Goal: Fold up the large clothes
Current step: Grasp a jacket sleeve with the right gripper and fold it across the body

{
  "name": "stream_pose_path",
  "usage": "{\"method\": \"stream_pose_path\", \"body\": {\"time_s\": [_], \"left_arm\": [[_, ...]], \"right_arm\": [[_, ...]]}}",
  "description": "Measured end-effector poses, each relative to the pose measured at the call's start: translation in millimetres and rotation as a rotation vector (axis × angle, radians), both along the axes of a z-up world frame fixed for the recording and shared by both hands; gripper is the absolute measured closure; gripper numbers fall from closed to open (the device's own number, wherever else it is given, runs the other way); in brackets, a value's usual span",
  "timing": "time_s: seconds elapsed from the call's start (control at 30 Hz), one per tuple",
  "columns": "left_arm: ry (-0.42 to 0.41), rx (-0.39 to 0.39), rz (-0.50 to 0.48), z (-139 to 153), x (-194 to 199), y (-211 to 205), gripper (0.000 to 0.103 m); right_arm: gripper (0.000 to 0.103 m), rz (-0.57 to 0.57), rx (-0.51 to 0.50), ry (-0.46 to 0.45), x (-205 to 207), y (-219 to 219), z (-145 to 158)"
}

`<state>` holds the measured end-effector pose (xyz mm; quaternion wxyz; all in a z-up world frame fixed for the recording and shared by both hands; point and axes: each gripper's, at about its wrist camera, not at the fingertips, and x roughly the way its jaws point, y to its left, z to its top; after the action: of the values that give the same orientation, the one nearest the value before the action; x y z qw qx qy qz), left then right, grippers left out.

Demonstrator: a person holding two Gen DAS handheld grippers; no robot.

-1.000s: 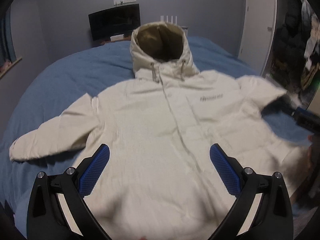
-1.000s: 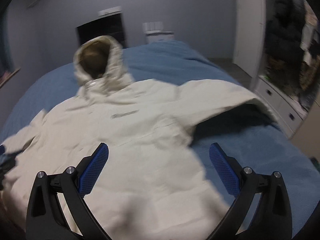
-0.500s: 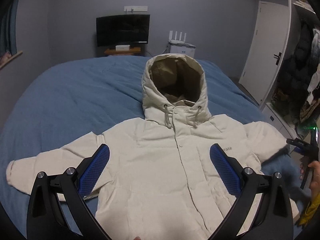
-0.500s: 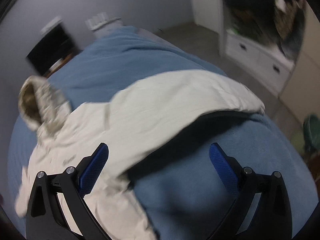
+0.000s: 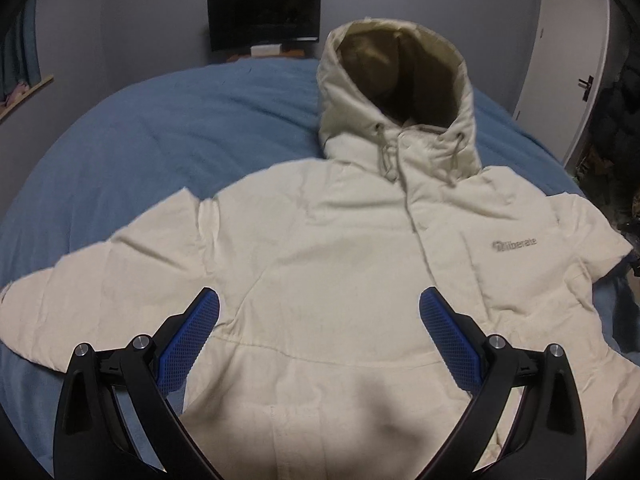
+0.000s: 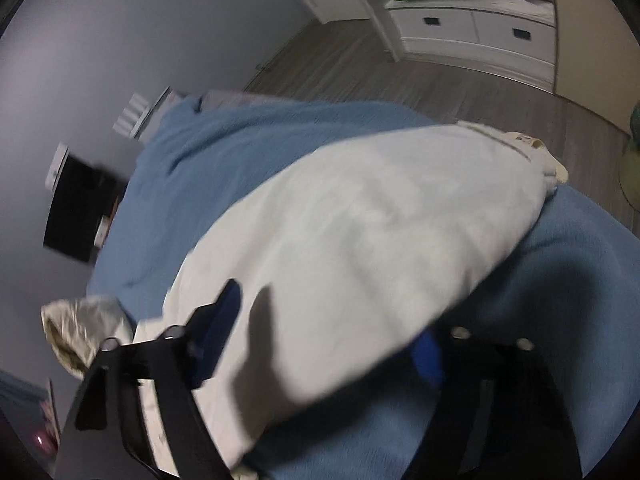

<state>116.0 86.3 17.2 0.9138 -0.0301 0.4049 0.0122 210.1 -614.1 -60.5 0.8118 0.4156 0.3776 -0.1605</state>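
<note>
A cream hooded jacket (image 5: 340, 248) lies face up and spread flat on the blue bed (image 5: 160, 128), hood toward the far wall, both sleeves out to the sides. My left gripper (image 5: 319, 312) is open and empty, hovering above the jacket's lower left front. In the right wrist view my right gripper (image 6: 328, 320) is open, with the jacket's right sleeve (image 6: 380, 216) lying between its fingers; the sleeve cuff (image 6: 536, 152) points toward the bed's edge. The right finger is partly hidden under the sleeve.
A dark monitor (image 5: 264, 16) stands on a desk past the bed's head. A white door (image 5: 576, 56) is at the right. White drawers (image 6: 472, 36) and wood floor (image 6: 400, 76) lie beyond the bed's right side.
My left gripper has come lower and shifted left over the jacket. My right gripper has rolled and dropped onto the right sleeve, which now lies between its fingers.
</note>
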Motion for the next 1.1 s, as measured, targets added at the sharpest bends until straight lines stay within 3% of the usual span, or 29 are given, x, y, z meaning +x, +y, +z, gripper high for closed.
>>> {"method": "stream_pose_path", "body": {"time_s": [0.07,0.17,0.3,0.43,0.57,0.67,0.9,1.1], "left_arm": [[0.007,-0.025,0.012,-3,4,4,0.006],[0.01,-0.065,0.019,-9,9,10,0.006],[0.025,-0.065,0.011,-18,14,7,0.006],[0.01,-0.065,0.009,-15,14,6,0.006],[-0.007,-0.066,0.007,-11,10,7,0.006],[-0.012,-0.074,0.012,-10,8,8,0.006],[-0.025,-0.072,0.003,-8,5,7,0.006],[-0.029,-0.066,-0.012,-9,3,4,0.006]], "right_arm": [[0.062,-0.038,-0.004,-0.03,-2,-12,-4],[0.08,-0.09,-0.042,-0.109,-13,-19,-1],[0.083,-0.069,-0.197,-0.216,-19,4,43],[0.085,0.07,-0.39,-0.362,-24,64,114],[0.085,0.242,-0.46,-0.447,-32,138,165],[0.085,0.39,-0.453,-0.472,-35,197,183],[0.085,0.711,-0.445,-0.482,-45,330,166],[0.085,0.881,-0.378,-0.349,-36,405,104]]}}
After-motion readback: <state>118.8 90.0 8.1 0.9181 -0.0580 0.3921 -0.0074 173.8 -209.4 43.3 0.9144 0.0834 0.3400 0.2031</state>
